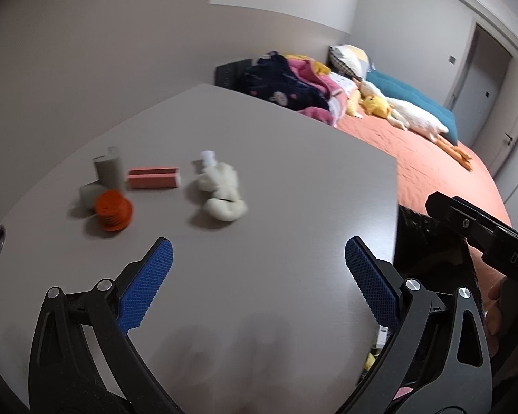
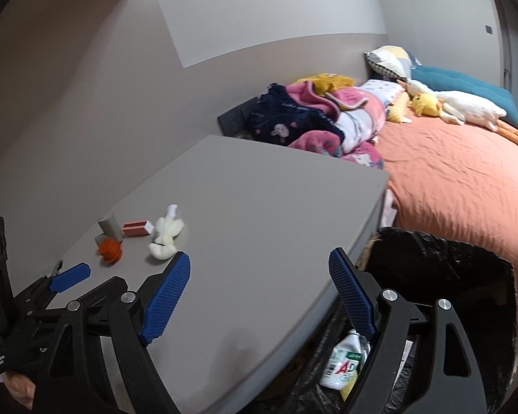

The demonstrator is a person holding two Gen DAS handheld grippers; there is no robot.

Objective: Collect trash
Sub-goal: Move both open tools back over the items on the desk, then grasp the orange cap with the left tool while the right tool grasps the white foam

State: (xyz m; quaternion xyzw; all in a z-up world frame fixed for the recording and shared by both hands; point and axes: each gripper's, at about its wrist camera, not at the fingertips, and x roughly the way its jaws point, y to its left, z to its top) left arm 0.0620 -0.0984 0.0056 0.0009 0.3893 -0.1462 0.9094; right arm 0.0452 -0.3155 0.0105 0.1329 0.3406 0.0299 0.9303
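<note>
Left wrist view: my left gripper (image 1: 259, 258) hangs over the table (image 1: 276, 158), jaws spread wide, nothing between them.
Wad: the crumpled white wad (image 1: 221, 189) lies ahead and a little left of that gripper, apart from it, long axis running roughly away from me.
Other bits: orange ridged piece (image 1: 113, 209), pink box (image 1: 152, 177) and two grey tubes (image 1: 108, 170) cluster left of the wad, toward the wall edge.
Nearer hand: my left, I judge; from the right wrist view the wad (image 2: 165, 234) sits up-left of my right gripper (image 2: 259, 270), also spread and empty.
Bin: black-lined bin (image 2: 442, 258) stands just off the table's right edge, a bottle (image 2: 342, 362) already inside.
Room: bare tabletop between wad and right edge, so the carry looks unobstructed.
</note>
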